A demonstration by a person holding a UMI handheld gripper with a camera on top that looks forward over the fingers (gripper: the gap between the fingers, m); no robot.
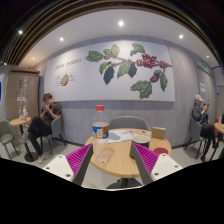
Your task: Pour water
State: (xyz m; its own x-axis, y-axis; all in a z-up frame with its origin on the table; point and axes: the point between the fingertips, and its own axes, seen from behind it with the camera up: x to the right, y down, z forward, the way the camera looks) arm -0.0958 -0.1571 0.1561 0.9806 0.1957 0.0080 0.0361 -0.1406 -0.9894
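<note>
A clear glass (103, 153) stands on a round wooden table (122, 160), between my fingers and nearer the left one. A squat container with a blue and orange label (100, 129) stands just beyond it at the table's far side. My gripper (112, 150) is open, with its magenta pads (78, 160) spread wide on either side of the glass and a gap on both sides. I cannot tell whether the glass holds any water.
A small cardboard box (158, 133) and white items (131, 135) lie on the table's far right. A grey chair (128, 123) stands behind the table. One person sits at the left (42, 118), another at the right (205, 125). A leaf mural (125, 68) covers the back wall.
</note>
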